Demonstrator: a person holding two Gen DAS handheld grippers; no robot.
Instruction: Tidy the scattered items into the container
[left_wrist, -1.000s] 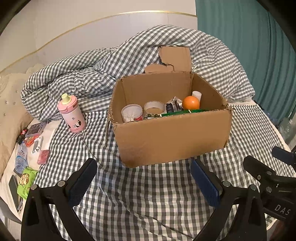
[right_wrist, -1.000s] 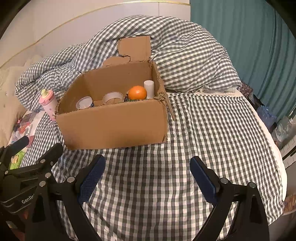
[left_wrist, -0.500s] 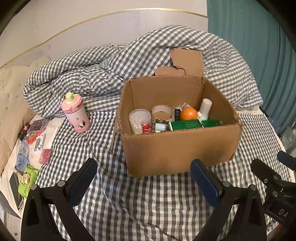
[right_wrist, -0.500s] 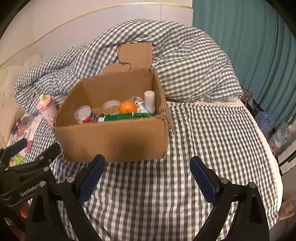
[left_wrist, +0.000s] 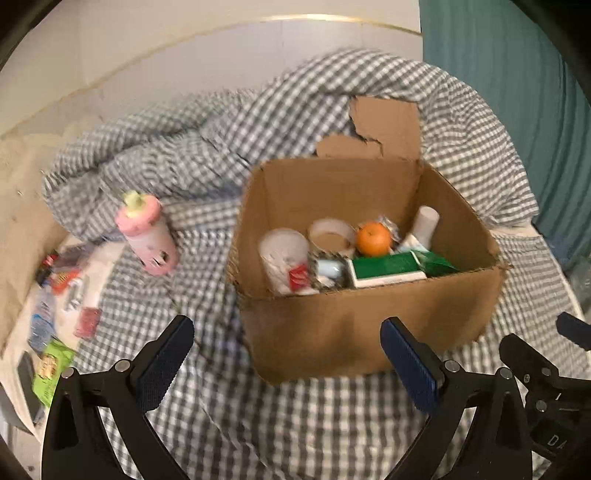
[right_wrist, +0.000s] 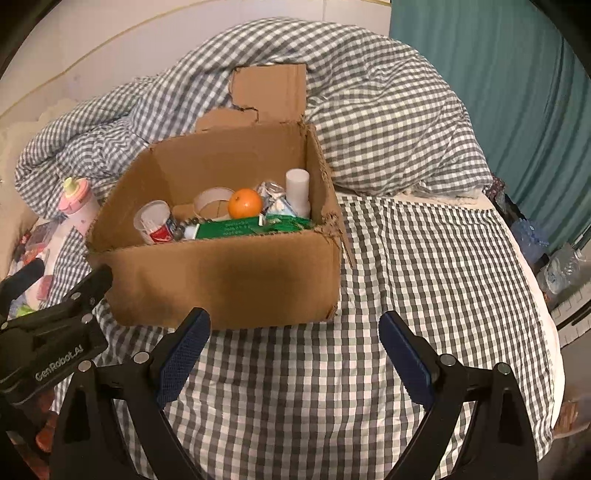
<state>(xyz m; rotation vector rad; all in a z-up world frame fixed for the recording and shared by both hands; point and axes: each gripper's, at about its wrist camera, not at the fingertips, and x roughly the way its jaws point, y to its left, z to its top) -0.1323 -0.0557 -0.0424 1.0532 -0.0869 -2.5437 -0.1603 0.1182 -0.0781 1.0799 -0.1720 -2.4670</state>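
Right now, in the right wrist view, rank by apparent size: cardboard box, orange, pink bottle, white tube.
1. cardboard box
2. pink bottle, partly hidden behind the box
3. and 4. orange and white tube look alike; too close to rank.

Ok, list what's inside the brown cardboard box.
Inside the brown cardboard box: an orange fruit, white cylindrical bottle, tape roll, white cup, flat green packet. Anything beneath these is covered.
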